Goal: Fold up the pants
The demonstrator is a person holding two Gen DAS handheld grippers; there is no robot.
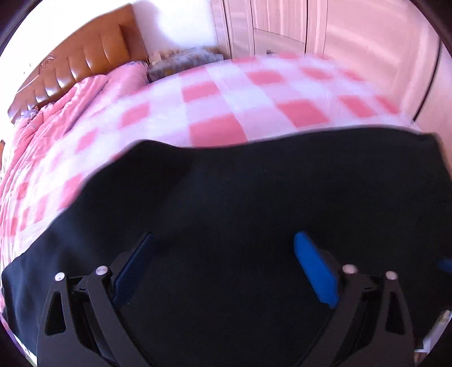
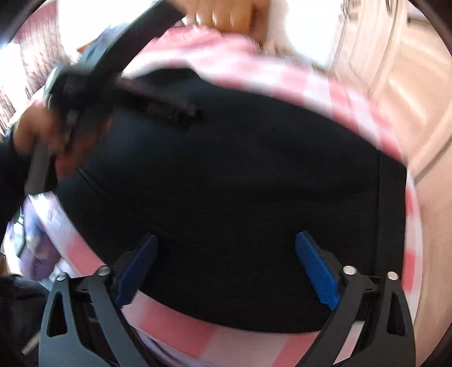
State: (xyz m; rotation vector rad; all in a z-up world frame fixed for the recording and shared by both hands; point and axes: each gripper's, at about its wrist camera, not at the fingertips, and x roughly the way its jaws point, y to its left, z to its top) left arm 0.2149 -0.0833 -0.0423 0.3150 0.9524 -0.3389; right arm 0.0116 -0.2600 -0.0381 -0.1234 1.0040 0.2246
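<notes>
The black pants [image 1: 254,203] lie flat and folded on the pink checked bedsheet [image 1: 214,93]. My left gripper [image 1: 223,240] is open, its blue pads wide apart above the pants, holding nothing. In the right wrist view the pants [image 2: 240,175] fill the middle, and my right gripper [image 2: 226,240] is also open and empty over their near edge. The left gripper [image 2: 186,113] and the hand holding it show blurred at the upper left, above the pants' far side.
A brown padded headboard [image 1: 84,56] and a rumpled pink quilt [image 1: 65,110] lie at the bed's far left. Pale wardrobe doors [image 1: 310,25] stand behind the bed. The bed's right edge drops to a light floor [image 2: 418,113].
</notes>
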